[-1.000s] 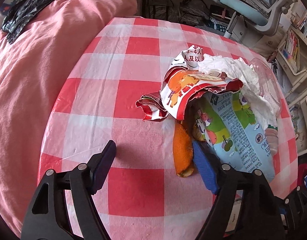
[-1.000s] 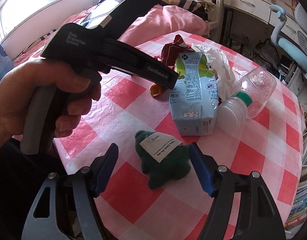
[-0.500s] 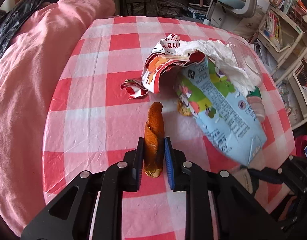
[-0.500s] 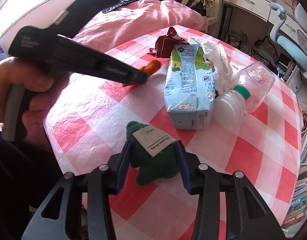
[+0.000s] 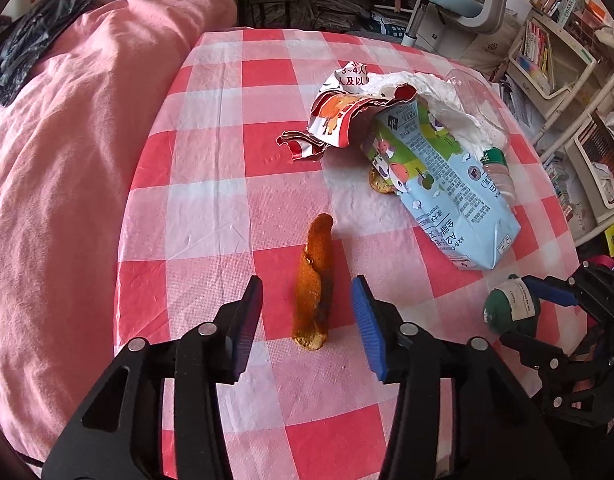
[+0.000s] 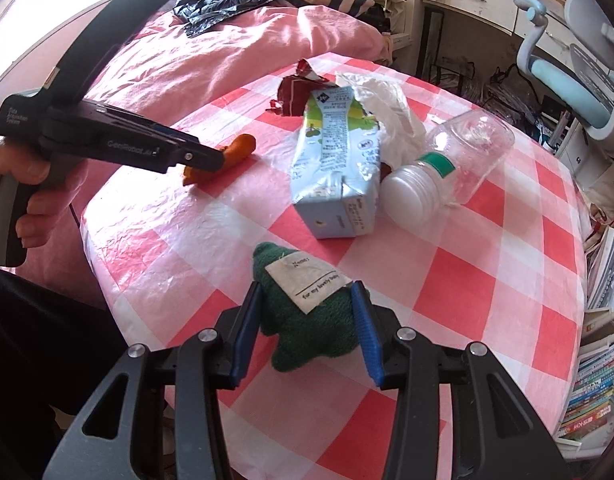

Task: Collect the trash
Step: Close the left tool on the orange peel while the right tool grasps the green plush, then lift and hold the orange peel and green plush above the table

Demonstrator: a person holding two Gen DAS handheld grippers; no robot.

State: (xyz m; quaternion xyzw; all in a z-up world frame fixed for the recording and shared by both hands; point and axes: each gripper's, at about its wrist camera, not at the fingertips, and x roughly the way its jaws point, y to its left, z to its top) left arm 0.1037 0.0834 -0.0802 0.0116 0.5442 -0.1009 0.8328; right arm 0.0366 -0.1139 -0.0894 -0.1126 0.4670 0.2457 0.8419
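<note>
Left wrist view: left gripper fingers just opened, spread either side of orange peel lying flat on worktop, not touching. Risk: thin peel slips at re-grip.

Right wrist view: right gripper fingers pinch green plush toy, seemingly lightly. Risk: toy binned as trash. Milk carton, plastic bottle beyond, well apart.
</note>
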